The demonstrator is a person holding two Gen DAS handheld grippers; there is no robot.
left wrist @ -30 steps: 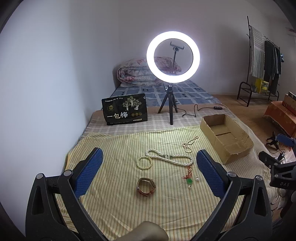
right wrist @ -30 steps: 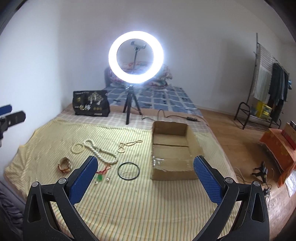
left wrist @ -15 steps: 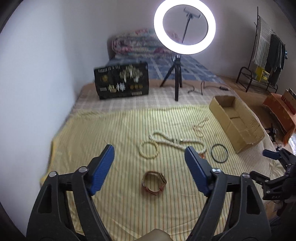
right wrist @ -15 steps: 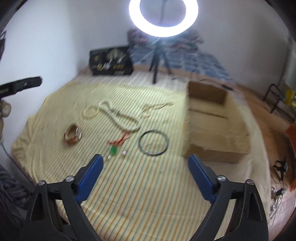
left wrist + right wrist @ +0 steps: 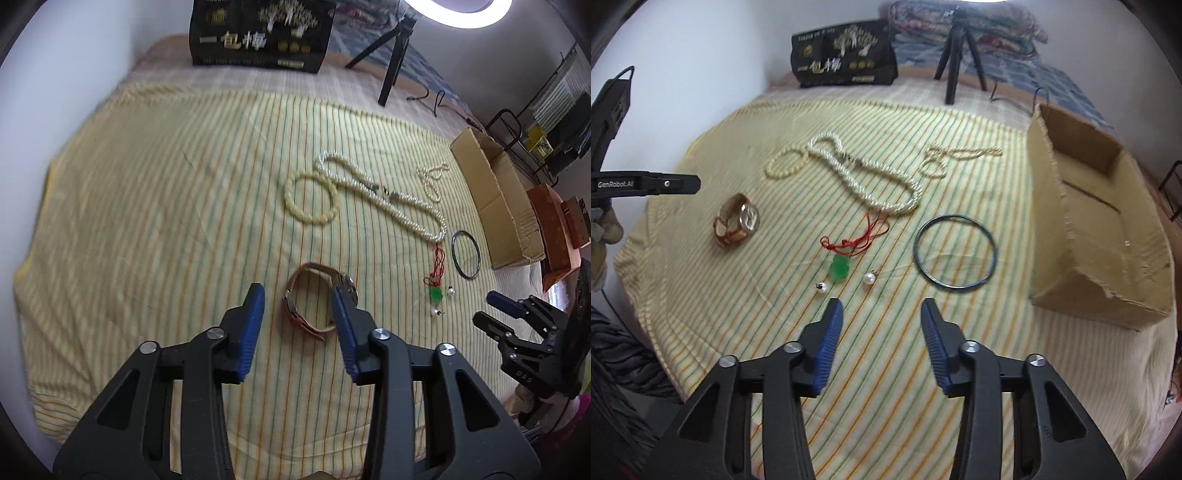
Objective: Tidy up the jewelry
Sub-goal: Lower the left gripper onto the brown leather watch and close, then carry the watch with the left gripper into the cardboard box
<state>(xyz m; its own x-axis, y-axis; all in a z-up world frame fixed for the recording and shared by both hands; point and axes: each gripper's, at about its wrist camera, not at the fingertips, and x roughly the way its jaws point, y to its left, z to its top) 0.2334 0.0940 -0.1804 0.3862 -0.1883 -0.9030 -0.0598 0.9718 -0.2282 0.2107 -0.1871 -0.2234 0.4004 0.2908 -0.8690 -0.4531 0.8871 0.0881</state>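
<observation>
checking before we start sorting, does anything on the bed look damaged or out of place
Only the cardboard box: its near edges are ragged and torn. The watch stands on edge between the open left tongs. The two pearl earrings lie apart, flanking the green pendant. Nothing looks broken.

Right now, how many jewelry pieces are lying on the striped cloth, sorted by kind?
Necklaces: 3, namely thick pearl rope, thin bead strand, red-cord green pendant
Bracelets and bangles: 2, namely cream bead bracelet, dark bangle
Watches: 1, namely brown-strap watch
Loose pearl drops: 2
Total: 8
</observation>
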